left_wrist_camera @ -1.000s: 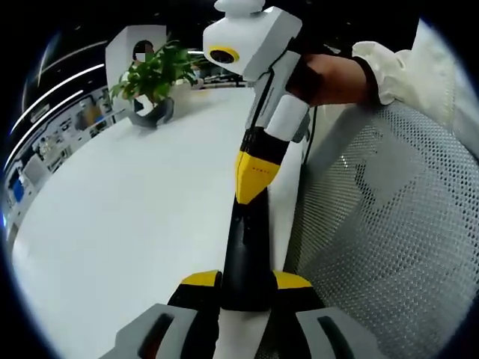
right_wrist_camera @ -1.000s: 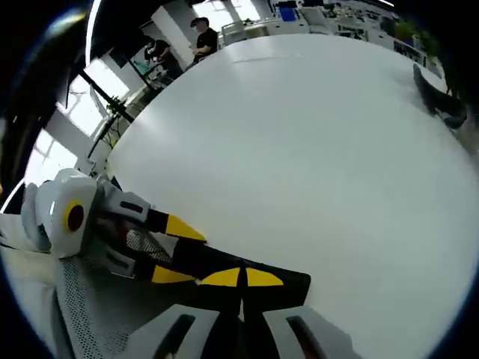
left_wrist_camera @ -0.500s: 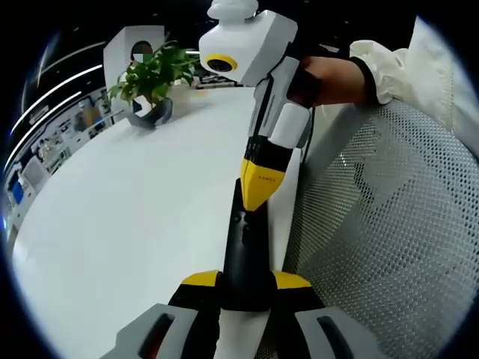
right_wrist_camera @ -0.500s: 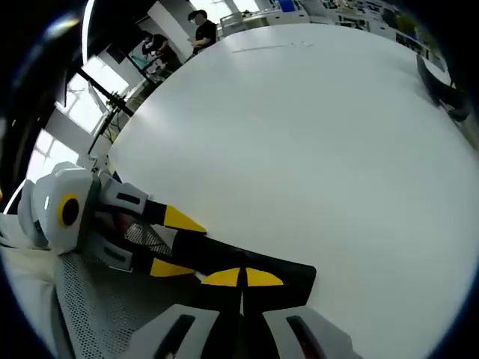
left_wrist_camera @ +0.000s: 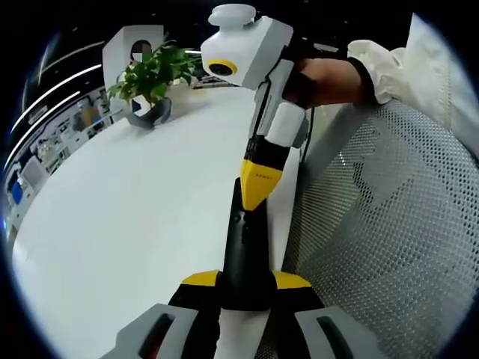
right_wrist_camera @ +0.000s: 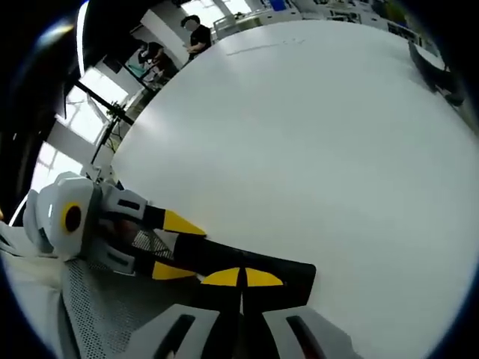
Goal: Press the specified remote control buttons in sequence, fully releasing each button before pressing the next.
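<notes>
The black remote control (left_wrist_camera: pixel 245 254) is clamped at its near end between the yellow-tipped jaws of the left gripper (left_wrist_camera: pixel 246 281), its long axis running straight away from that gripper along the edge of the white table (left_wrist_camera: pixel 135 224), beside a white mesh chair back (left_wrist_camera: pixel 389 224). The right gripper (left_wrist_camera: pixel 259 185), held by a hand (left_wrist_camera: pixel 329 78), comes from the far end with its jaws closed to a single point, the tip resting on the remote's upper face. In the right gripper view the remote (right_wrist_camera: pixel 247 271) lies crosswise under the closed tips (right_wrist_camera: pixel 241 278), the left gripper (right_wrist_camera: pixel 161 245) holding its left end, and a potted plant (left_wrist_camera: pixel 153 78) stands well apart at the table's far side.
</notes>
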Demonstrator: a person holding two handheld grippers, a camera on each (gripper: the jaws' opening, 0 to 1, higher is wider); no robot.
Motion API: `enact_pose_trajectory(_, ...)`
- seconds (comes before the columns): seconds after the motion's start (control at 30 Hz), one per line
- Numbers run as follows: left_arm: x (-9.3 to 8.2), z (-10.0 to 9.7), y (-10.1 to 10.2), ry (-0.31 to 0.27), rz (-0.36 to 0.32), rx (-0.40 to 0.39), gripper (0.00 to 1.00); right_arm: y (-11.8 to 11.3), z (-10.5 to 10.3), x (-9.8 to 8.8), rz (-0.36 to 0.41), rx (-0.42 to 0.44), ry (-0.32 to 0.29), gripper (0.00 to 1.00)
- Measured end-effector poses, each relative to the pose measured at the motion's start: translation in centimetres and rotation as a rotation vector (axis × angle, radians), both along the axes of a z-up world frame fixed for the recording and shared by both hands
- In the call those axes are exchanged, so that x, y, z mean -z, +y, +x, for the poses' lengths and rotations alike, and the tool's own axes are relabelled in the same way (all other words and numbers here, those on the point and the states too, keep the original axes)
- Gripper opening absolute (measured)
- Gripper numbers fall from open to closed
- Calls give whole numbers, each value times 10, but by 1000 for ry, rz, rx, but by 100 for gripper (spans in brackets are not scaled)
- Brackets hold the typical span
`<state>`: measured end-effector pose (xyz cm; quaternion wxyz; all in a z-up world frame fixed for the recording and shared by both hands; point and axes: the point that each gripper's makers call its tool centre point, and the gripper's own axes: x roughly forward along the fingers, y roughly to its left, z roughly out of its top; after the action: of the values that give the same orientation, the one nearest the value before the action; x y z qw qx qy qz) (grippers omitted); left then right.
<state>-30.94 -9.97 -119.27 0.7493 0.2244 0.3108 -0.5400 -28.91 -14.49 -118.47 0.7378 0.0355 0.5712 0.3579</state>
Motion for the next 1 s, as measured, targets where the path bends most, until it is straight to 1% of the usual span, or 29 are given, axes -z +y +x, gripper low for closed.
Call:
enact_pose_trajectory(0.1,0,0,0,-4,-4,3,24,0,0,0,0,-3,3,0)
enact_pose_trajectory(0.2,0,0,0,-4,-4,3,24,1,-1,-1,-14,-29,-15,0)
enact_pose_trajectory(0.33,0,0,0,-2,-1,5,24,0,-1,-1,-17,-22,-22,0)
enact_pose_trajectory(0.47,0,0,0,-7,0,6,24,-1,-3,-1,-37,-33,-23,0)
enact_pose_trajectory(0.53,0,0,-1,-6,1,6,24,-2,-4,-1,-44,-31,-17,0)
enact_pose_trajectory(0.73,0,0,0,-4,4,9,24,-9,-8,0,-59,2,29,0)
enact_pose_trajectory(0.83,0,0,0,-5,3,10,24,-14,-8,0,-92,7,25,0)
enact_pose_trajectory(1.0,0,-1,0,-5,4,13,24,-16,-7,0,-118,7,14,0)
